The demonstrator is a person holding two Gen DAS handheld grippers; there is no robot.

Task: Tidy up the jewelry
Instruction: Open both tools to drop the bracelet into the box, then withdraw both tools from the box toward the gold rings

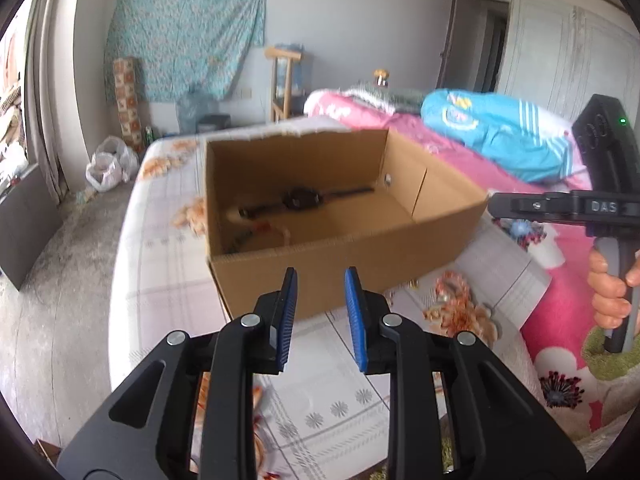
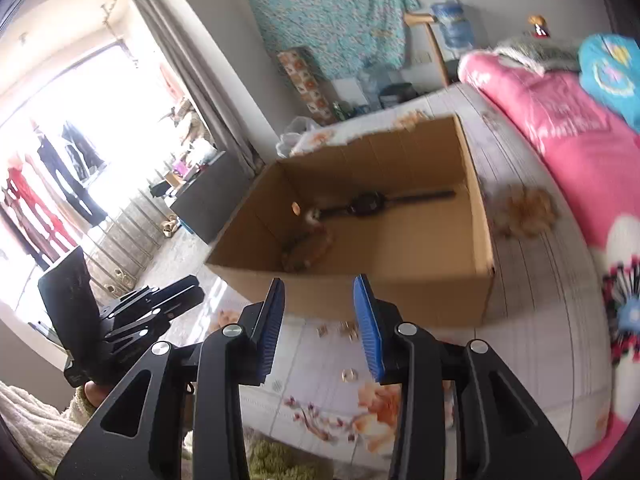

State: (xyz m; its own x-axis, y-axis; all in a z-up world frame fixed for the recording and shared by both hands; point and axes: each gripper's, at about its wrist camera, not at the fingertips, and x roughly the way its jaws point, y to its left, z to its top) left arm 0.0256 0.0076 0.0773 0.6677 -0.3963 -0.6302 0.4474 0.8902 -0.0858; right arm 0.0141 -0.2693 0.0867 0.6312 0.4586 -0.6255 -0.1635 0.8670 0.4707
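An open cardboard box stands on the bed sheet. Inside it a black wristwatch lies flat near the far wall, with blurred pale and orange pieces in the left corner. Small gold pieces lie on the sheet just in front of the box. My left gripper hovers before the box's front wall, open, blue pads apart with nothing between them. My right gripper is open and empty too, near the box's right front corner, held by a hand.
A pink flowered quilt and a blue bundle lie right of the box. The bed's left edge drops to a grey floor, where a plastic bag sits. A wooden stand is by the far wall.
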